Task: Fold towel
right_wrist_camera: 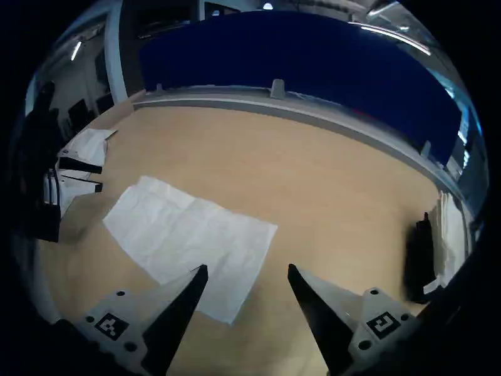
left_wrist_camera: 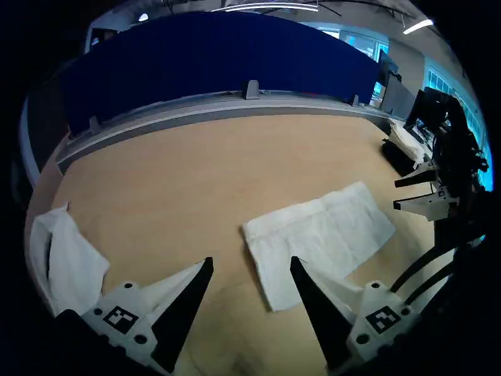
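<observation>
Partly behind right tool (right_wrist_camera: 246,267), towel (right_wrist_camera: 188,235) edge.

No readable text, numbers or brands anywhere; only square black-and-white coded tags (left_wrist_camera: 120,318) on the finger bases of the left claw (left_wrist_camera: 250,259); same on the right claw (right_wrist_camera: 247,267); patterns, not characters.

Even overhead illumination from ceiling strip lights (left_wrist_camera: 266,7) leaves the wooden table (left_wrist_camera: 188,182) moderately bright with faint, soft shadows; fisheye distortion bows straight lines near the rims, where detail darkens and softens.
</observation>
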Demonstrator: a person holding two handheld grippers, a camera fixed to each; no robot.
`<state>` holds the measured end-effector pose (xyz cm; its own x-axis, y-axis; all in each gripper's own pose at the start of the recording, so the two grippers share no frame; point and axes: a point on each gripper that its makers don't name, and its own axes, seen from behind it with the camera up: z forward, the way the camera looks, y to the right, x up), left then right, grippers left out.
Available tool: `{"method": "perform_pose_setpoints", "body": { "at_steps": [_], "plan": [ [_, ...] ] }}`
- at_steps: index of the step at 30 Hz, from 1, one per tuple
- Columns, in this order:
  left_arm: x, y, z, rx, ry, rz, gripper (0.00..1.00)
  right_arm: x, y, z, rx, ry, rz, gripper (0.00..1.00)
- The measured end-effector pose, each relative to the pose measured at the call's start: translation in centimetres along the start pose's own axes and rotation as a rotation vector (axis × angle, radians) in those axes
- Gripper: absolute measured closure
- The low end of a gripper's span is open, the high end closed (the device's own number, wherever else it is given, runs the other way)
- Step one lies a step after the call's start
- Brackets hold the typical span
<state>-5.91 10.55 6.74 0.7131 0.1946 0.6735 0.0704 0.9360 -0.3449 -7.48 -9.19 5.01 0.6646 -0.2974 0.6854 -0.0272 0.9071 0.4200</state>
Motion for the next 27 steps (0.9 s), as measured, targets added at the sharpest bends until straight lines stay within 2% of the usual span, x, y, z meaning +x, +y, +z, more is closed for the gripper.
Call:
{"method": "perform_pose_setpoints", "body": {
  "at_steps": [8,15,20,27],
  "plan": [
    [-2.0,-0.9,-3.3,0.062,0.013,-0.025,0.09,-2.1,-1.1,-1.0,0.027,-0.021,-0.013,0.01],
    [-4.5,-1.1,-6.3,0.114,0.020,-0.107,0.09,-4.0,-2.4,-1.9,0.064,-0.053,-0.071,0.01],
    [-5.9,-1.4,-7.7,0.147,0.020,-0.142,0.09,-4.6,-2.9,-2.4,0.087,-0.062,-0.097,0.01],
    [-6.4,-1.8,-9.1,0.176,0.033,-0.156,0.09,-4.6,-2.7,-2.4,0.094,-0.069,-0.107,0.01]
  ]
}}
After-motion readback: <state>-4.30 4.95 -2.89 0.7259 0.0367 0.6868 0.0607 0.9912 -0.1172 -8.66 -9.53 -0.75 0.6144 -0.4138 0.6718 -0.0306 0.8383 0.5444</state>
